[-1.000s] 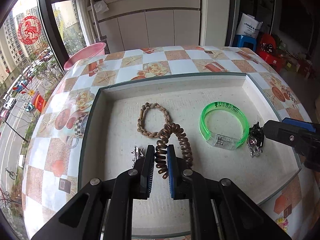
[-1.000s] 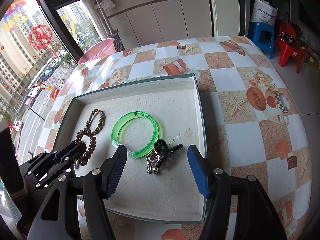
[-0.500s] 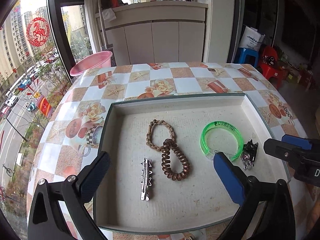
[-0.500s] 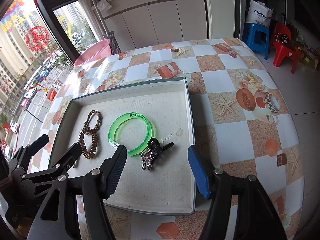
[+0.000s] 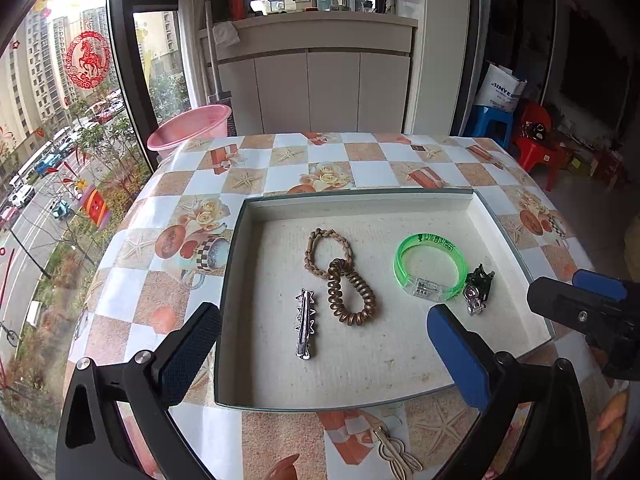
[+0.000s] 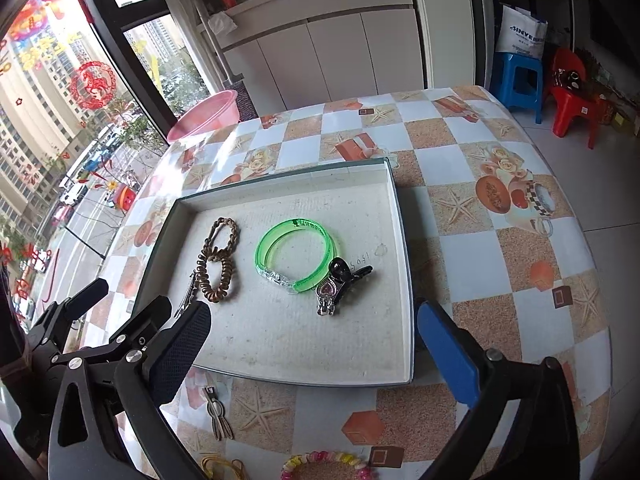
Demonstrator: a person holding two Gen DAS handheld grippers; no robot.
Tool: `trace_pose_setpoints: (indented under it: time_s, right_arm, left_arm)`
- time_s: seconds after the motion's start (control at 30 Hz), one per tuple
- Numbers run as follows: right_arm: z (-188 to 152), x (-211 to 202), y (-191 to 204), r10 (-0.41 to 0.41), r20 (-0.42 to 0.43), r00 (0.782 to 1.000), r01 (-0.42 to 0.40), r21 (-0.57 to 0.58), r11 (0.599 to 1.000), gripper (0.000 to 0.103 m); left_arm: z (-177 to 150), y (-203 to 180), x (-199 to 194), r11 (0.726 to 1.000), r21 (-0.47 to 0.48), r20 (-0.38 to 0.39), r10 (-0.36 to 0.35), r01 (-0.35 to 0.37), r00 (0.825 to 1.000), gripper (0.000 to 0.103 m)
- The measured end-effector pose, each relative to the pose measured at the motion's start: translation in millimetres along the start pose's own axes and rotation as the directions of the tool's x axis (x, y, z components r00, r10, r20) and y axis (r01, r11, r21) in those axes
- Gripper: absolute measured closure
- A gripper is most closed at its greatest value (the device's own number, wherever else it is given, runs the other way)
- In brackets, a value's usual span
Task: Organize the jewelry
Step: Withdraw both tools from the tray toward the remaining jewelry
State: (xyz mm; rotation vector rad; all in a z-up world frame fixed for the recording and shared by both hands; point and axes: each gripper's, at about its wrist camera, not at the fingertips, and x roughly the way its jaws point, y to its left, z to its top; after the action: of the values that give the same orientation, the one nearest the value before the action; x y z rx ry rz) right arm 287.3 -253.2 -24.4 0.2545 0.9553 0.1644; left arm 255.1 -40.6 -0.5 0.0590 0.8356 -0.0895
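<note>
white bag (image 6: pixel 523 31) reads "sinyee"; handwriting on the tray (image 6: pixel 405 216) floor looks like "sof1".

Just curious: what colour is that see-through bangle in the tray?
Bright green bangle, clearest in the left wrist view.

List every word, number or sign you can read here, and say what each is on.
"SINYE…", cut off: white bag on the blue stool.
"Sofi" or "1405", handwritten, uncertain: floor of the tray beside the black hair clip.
Dark print on the green bracelet: too small to read.
Red horse paper-cut, no words: window.
</note>
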Motion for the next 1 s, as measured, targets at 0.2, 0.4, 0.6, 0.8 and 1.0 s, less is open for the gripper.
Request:
trace_pose_setpoints:
  time_s: [0.2,0.4,0.6,0.8,1.0]
  right_arm:
    - [-12.7,-26.8,5.4,-0.003,0.033,0.999,0.004,-0.017,1.000,0.000]
    - [-29.9,-49.9,7.2,0.033,0.011,0.999,-0.033,-0.009,0.999,0.000]
    - [-53.3,-68.6,5.7,0.015,0.008,1.000,-0.015,-0.010,1.000,0.000]
    - [-77.7,-77.4,1.0,0.013,-0.017,1.000,-0.013,-0.003,1.000,0.000]
    - [-104.7,-75.7,-4.9,0.007,-0.064,0.998,-0.006,0.008,1.000,0.000]
  left_arm:
    - [-16.5,4.2,-25.7,1.000,0.008,0.012,-0.005,0.005,1.000,0.000]
    - [-38.6,13.4,-52.6,1.000,0.002,0.045,0.001,-0.001,0.999,0.000]
    - [-63.9,29.9,-69.7,1.000,-0.018,0.044,-0.004,0.005,0.999,0.000]
    - [-92.8,30.7,-78.6,0.997,0.004,0.009,-0.073,0.073,0.997,0.000]
    - [-124.1,13.6,-84.9,0.994,0.052,-0.019,-0.100,0.101,0.995,0.000]
